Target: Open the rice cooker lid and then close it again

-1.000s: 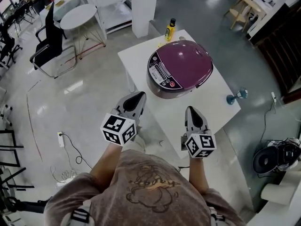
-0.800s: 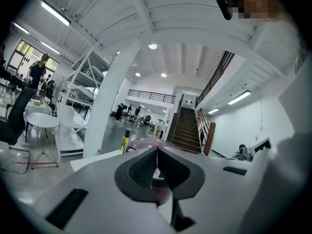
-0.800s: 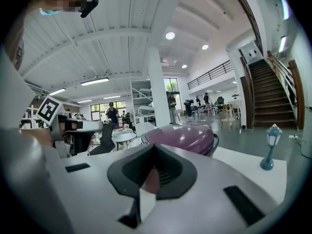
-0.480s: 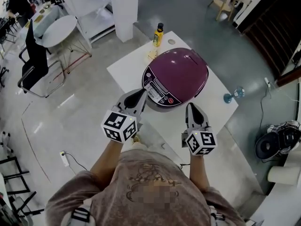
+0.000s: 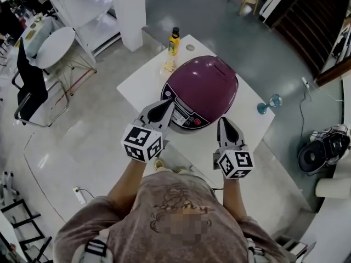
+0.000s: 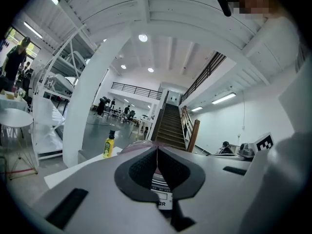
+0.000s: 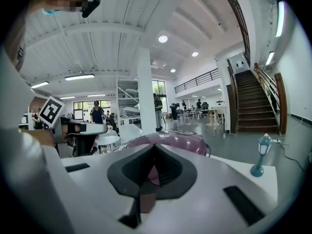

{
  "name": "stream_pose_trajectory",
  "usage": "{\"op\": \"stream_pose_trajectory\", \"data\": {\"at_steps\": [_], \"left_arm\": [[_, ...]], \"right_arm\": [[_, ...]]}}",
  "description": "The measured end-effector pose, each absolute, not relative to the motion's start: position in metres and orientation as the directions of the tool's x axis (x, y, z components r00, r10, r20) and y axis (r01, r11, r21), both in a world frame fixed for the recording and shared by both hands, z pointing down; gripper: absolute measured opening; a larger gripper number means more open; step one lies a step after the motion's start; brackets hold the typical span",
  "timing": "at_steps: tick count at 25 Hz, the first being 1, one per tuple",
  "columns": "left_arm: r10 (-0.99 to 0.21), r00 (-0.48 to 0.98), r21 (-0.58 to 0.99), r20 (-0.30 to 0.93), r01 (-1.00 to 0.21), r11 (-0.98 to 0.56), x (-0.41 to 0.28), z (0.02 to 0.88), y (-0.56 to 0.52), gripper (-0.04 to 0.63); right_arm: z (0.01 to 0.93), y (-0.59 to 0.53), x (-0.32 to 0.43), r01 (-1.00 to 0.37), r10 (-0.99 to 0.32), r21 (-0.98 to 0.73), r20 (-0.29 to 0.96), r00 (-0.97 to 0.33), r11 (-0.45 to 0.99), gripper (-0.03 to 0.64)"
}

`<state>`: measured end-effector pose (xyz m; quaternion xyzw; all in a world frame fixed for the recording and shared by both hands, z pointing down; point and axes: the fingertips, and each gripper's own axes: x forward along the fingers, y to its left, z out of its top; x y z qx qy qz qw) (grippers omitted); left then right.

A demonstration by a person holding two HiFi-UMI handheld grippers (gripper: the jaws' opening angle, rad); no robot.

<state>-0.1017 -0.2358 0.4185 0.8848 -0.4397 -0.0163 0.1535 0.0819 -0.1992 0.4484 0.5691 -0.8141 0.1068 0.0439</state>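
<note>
Approach step: left gripper (image 5: 166, 106) and right gripper (image 5: 224, 121), both pressed together and empty, near the closed rice cooker (image 5: 207, 85) by the table's (image 5: 249, 118) near edge; next move probably needs the lid release pushed.

Rice cooker (image 5: 205, 86) on table (image 5: 141, 85), bottle (image 5: 174, 41) behind

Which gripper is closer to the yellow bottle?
Left. The left gripper is at the front of the rice cooker, with the yellow bottle beyond the cooker on that side; the right gripper is farther across.
</note>
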Motion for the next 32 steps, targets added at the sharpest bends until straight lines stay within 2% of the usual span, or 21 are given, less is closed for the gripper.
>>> {"op": "stream_pose_trajectory", "data": {"at_steps": [16,32], "left_arm": [[-0.774,0.612,0.226,0.164,-0.787,-0.574,-0.082,0.424,-0.252,0.023],[-0.699,0.625,0.189,0.348,-0.777,-0.601,-0.061,0.464,-0.261,0.023]], "right_arm": [[0.45,-0.229,0.088,-0.912,-0.901,-0.148,0.158,-0.405,0.384,0.0],[0.457,-0.239,0.088,-0.901,-0.888,-0.154,0.169,-0.428,0.405,0.0]]}}
